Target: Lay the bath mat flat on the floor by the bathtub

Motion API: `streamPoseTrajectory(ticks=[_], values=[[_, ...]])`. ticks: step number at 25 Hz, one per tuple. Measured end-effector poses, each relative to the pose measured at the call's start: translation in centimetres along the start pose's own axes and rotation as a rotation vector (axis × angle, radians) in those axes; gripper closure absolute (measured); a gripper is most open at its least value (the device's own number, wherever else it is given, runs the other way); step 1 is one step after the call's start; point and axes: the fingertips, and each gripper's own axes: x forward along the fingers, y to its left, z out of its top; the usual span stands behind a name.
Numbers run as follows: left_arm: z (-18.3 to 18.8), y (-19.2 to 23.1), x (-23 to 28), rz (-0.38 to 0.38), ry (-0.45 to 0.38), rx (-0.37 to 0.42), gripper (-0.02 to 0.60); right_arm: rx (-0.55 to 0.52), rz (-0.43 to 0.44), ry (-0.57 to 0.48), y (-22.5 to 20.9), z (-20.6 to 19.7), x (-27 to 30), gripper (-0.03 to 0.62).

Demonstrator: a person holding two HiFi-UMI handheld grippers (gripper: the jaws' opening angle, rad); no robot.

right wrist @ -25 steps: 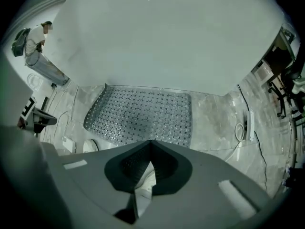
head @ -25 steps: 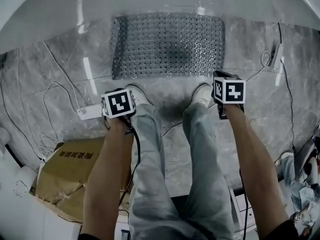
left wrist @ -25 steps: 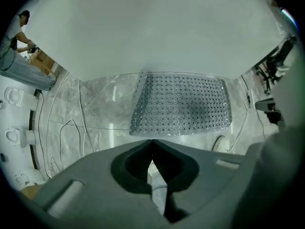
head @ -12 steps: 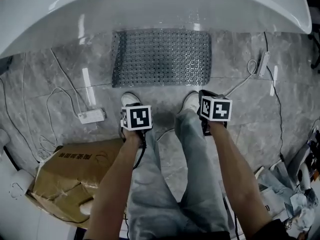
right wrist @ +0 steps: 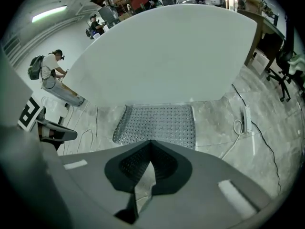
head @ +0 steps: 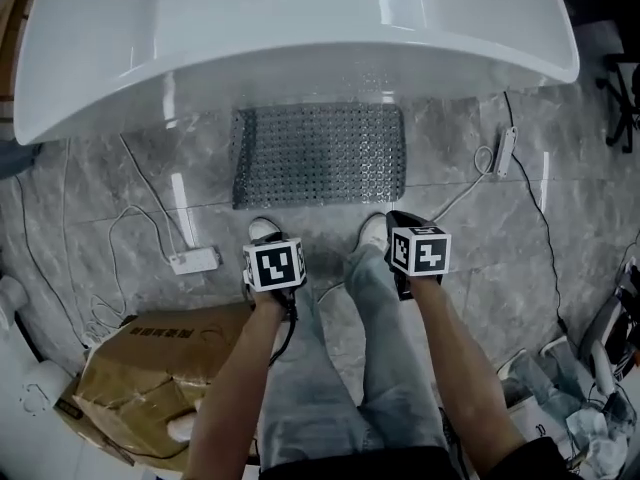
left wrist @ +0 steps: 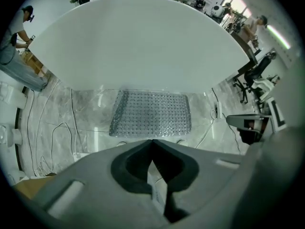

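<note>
- Bath mat [head: 320,155]: grey, see-through, rectangular with rounded corners, covered edge to edge in rows of small round dots.
- It lies spread flat on the grey marbled floor [head: 470,248], no folds visible, long side parallel to the white bathtub [head: 300,38], far edge right at the tub's base.
- The person's shoes [head: 263,230] stand just short of the mat's near edge, not touching it.
- Left gripper [left wrist: 152,144]: jaws clenched tip to tip, nothing between them, held above the floor clear of the mat.
- Right gripper [right wrist: 150,144]: jaws likewise pressed together, empty, mat visible beyond the tips.
</note>
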Motion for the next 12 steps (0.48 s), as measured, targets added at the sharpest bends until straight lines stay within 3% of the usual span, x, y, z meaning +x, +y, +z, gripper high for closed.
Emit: streamPoseTrajectory(ticks=[6, 12], values=[[2.2, -0.3, -5.4, -0.004, -0.044, -0.002, 0.575, -0.090, 0.016, -0.051, 3.2, 3.5, -3.7, 0.588], [4.3, 1.0, -11.0, 0.027, -0.132, -0.072, 0.575, -0.055, 0.065, -0.131, 7.1, 5.7, -7.7, 0.588]])
